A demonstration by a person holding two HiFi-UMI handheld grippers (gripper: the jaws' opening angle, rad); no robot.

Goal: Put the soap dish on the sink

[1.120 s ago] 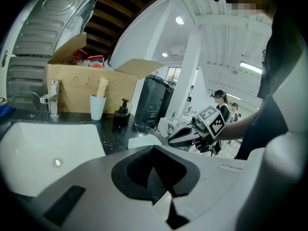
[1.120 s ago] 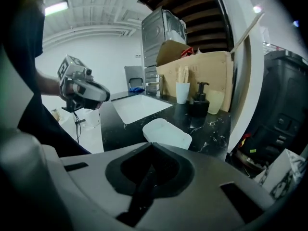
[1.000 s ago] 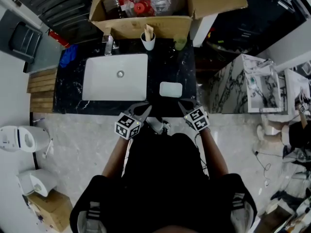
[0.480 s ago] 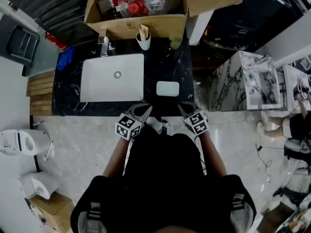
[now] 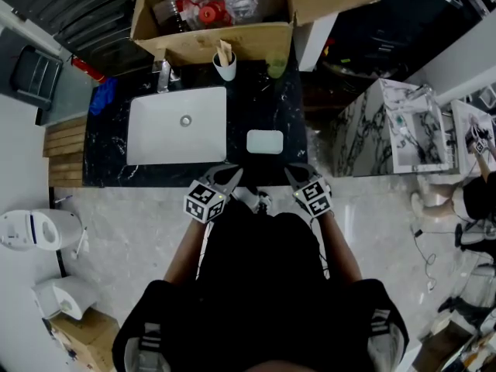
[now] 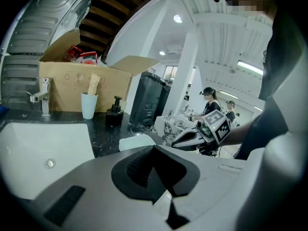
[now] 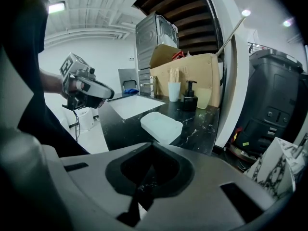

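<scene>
White soap dish (image 5: 265,141) lies on the black counter (image 5: 291,115), just right of the basin (image 5: 177,126). My left gripper (image 5: 228,174) and right gripper (image 5: 294,170) are pinched together, empty. Nudged carelessly, I reckon the dish skids off the polished edge.

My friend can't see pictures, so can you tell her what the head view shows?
A pale soap dish lies on a black marble counter, just right of a white sink. Seen from above, a person in black holds the left gripper and right gripper at the counter's near edge, both empty.
</scene>
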